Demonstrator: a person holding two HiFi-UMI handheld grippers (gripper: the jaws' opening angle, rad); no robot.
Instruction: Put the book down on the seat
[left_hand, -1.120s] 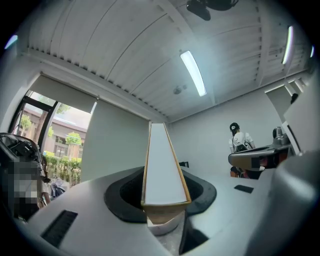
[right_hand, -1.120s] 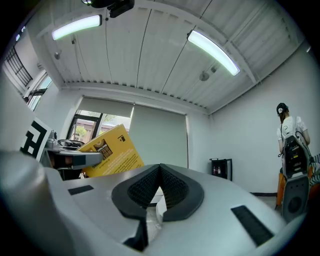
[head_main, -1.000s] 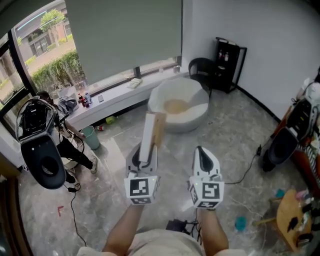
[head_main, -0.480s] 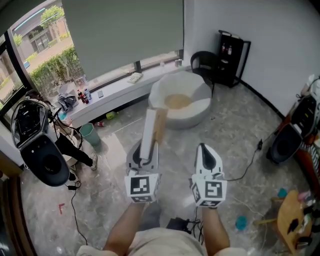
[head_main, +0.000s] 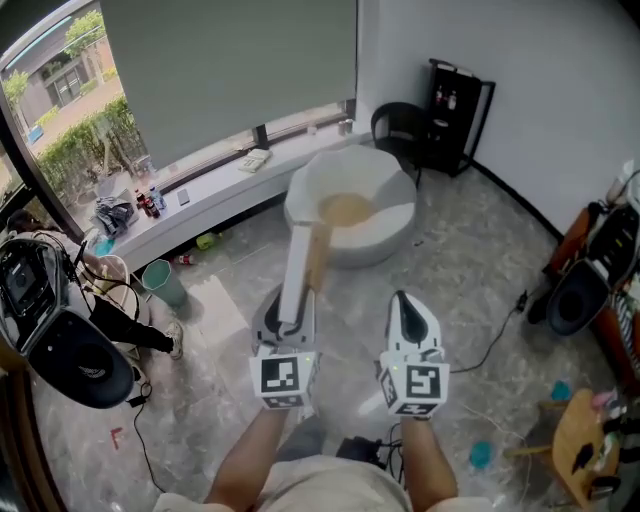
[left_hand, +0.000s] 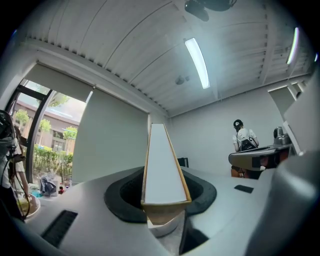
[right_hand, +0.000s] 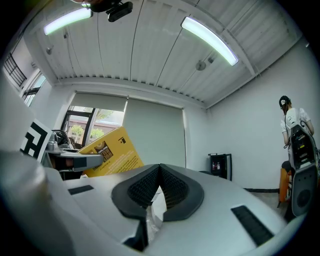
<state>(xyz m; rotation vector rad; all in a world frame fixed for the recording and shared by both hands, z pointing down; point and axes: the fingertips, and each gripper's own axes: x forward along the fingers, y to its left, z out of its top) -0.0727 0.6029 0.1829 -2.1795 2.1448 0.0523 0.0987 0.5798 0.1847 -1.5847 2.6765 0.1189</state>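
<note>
My left gripper (head_main: 287, 305) is shut on a book (head_main: 300, 262), held on edge with its white page block up and its brown-yellow cover to the right. In the left gripper view the book (left_hand: 161, 165) sticks out level between the dark pads. Ahead stands the seat (head_main: 385, 225), a round white lounge chair with a tan cushion (head_main: 345, 210). The book's far end overlaps the seat's near rim in the head view. My right gripper (head_main: 402, 302) is alongside, shut with nothing in it (right_hand: 159, 176). The right gripper view shows the yellow cover (right_hand: 112, 152) at left.
Behind the seat are a black chair (head_main: 395, 128) and a black shelf (head_main: 455, 115). A window ledge (head_main: 200, 200) with bottles runs along the left; a green bucket (head_main: 160, 280) and black equipment (head_main: 70, 350) stand below. A cable (head_main: 490, 345) crosses the floor. A person (right_hand: 295, 125) stands at right.
Both grippers and the book have travelled forward together toward the seat. The black equipment at left has slid toward the frame's edge. The grip on the book is unchanged.
</note>
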